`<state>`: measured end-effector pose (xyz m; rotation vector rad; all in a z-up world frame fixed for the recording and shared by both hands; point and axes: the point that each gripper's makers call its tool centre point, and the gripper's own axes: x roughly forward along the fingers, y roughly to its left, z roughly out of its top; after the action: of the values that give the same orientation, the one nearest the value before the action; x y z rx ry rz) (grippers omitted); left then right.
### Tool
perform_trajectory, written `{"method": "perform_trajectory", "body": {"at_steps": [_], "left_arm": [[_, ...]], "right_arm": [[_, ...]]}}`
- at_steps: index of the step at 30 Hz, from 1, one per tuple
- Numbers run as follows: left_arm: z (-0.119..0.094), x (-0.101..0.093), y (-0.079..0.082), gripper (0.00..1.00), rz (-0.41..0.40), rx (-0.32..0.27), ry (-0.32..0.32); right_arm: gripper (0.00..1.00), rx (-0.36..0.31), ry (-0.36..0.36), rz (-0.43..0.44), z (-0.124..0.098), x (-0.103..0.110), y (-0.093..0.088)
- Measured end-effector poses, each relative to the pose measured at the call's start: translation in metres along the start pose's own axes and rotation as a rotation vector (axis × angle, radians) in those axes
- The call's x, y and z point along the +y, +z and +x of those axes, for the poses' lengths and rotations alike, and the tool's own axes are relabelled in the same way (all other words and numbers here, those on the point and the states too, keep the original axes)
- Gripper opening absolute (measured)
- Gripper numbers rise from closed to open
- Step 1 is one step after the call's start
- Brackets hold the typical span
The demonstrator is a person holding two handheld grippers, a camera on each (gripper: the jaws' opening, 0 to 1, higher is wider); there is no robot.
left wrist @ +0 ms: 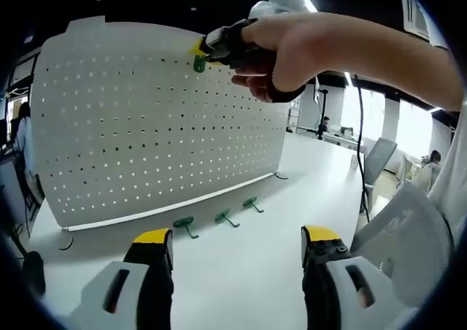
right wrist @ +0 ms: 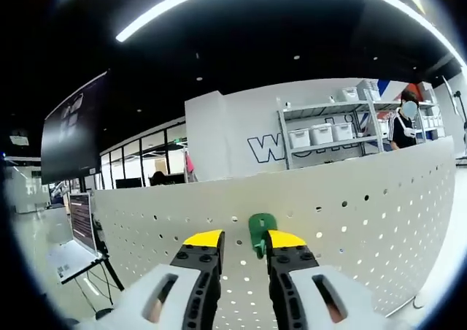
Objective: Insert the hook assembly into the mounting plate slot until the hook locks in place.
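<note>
The right gripper (right wrist: 244, 240), jaws nearly closed, pinches a green plastic hook (right wrist: 260, 231) against the white perforated pegboard (right wrist: 365, 213), while the left gripper (left wrist: 237, 244) gapes wide, holding nothing.

Partial "wo" lettering on wall (right wrist: 241, 136)

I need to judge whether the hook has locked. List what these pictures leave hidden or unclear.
- Left gripper view: the held hook is mostly covered by the right gripper and the hand; its seating in the pegboard cannot be told.
- Right gripper view: the hook's lower part sits between the jaws, its back out of sight.
- Left gripper view: three spare hooks too small for detail.
</note>
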<state>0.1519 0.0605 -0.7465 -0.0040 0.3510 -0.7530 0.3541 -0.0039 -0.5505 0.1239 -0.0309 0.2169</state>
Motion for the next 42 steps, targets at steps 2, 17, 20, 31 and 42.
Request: {"method": "perform_trajectory", "body": {"at_steps": [2,17,20,31,42], "left_arm": [[0.0,0.0,0.0,0.74,0.001,0.002,0.0],[-0.002,0.002,-0.001,0.74,0.0,0.004,0.012],[-0.002,0.004,-0.001,0.74,-0.003,0.005,0.016],[-0.003,0.007,-0.002,0.75,-0.003,0.007,0.021],[-0.003,0.006,-0.001,0.75,0.001,0.013,0.02]], "right_arm": [[0.29,0.014,0.018,-0.041,-0.002,0.004,-0.004],[0.54,0.0,0.186,-0.066,-0.01,0.012,-0.01],[0.6,-0.012,0.206,-0.063,-0.011,0.009,-0.008],[0.65,-0.01,0.274,-0.08,-0.014,0.01,-0.009],[0.65,-0.011,0.349,-0.1,-0.027,0.001,-0.011]]}}
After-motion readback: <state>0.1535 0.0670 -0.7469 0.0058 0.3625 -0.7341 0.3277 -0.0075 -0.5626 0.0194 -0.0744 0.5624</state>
